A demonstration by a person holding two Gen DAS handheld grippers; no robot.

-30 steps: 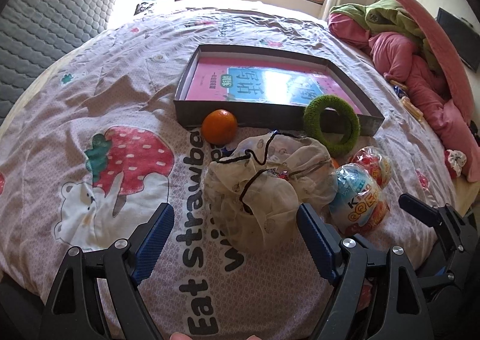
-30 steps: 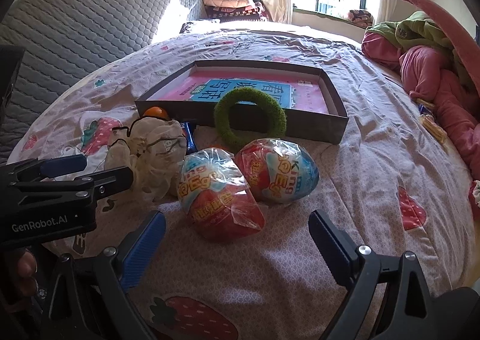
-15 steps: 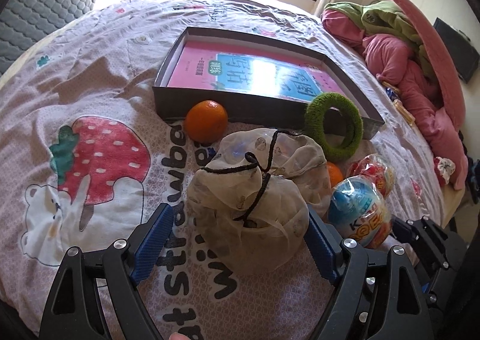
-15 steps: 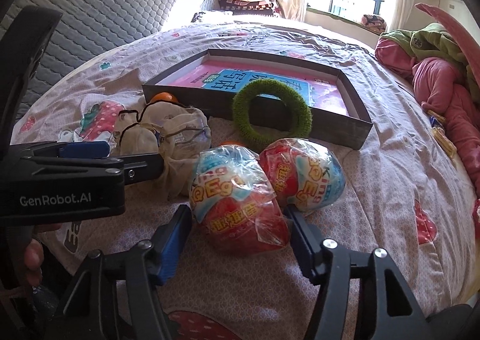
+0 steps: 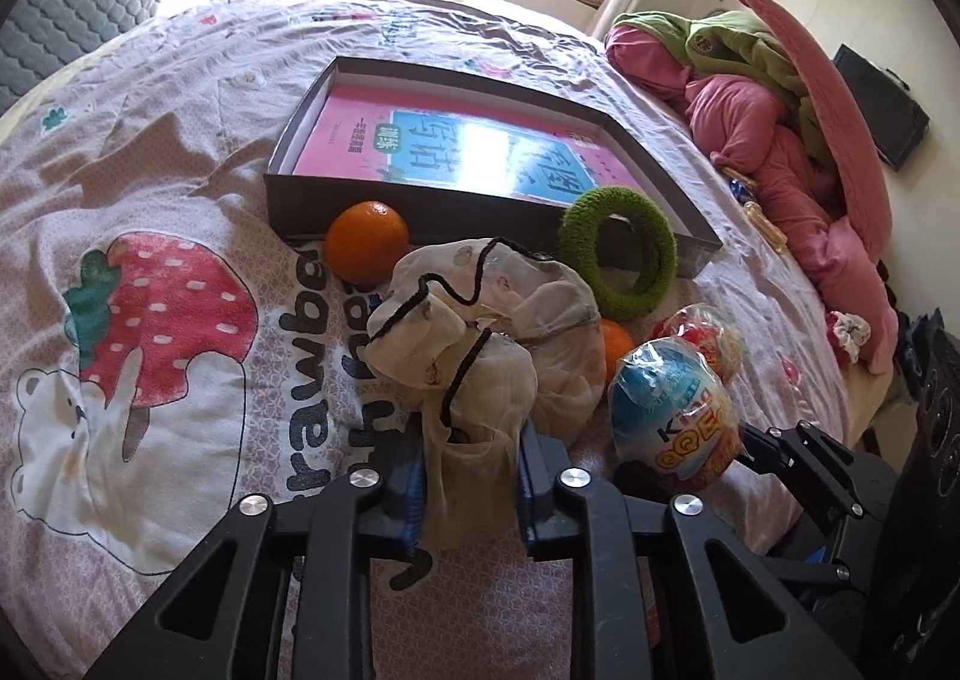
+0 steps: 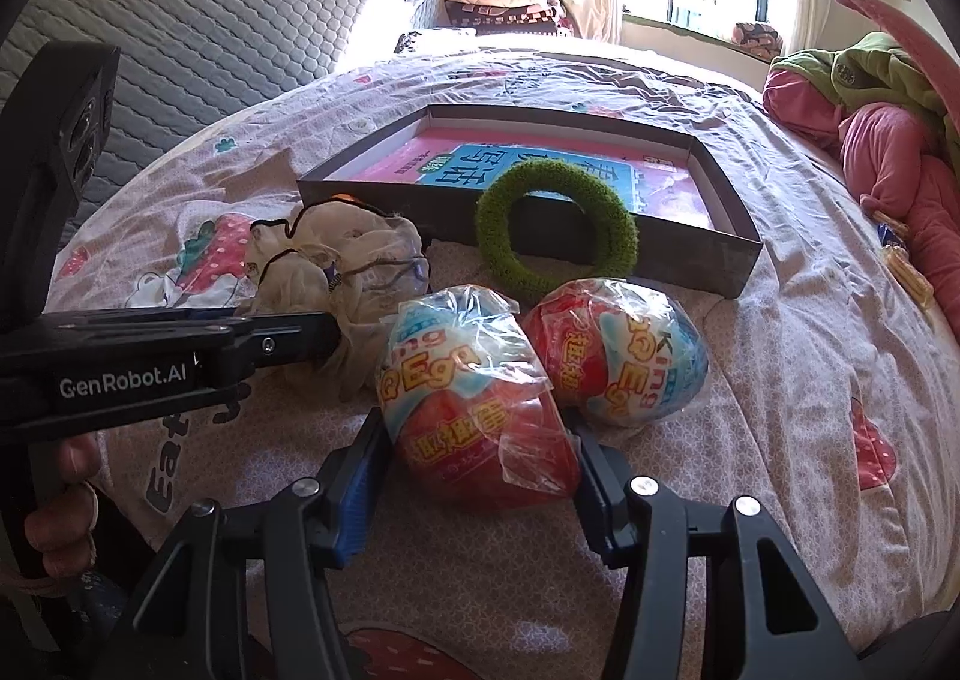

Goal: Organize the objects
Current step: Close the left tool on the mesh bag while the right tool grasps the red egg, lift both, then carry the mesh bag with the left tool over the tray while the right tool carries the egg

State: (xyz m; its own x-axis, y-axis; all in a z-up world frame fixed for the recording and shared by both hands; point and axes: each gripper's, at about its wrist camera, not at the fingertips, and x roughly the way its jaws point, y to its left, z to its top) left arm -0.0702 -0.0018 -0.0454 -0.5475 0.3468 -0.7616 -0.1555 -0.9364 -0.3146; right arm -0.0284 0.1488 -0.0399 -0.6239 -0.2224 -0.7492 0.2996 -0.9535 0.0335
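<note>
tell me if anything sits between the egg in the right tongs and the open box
Yes. The green ring leans on the box's near wall, right beyond the held egg. The second egg lies beside it to the right. The box wall itself has to be cleared; lifting over them looks feasible.

My left gripper (image 5: 471,479) is matte black plastic with blue ribbed pads (image 5: 413,491) inside the fingers and silver screw heads along the linkages. My right gripper (image 6: 477,476) matches; white "GenRobot.AI" lettering marks the left one's side.
</note>
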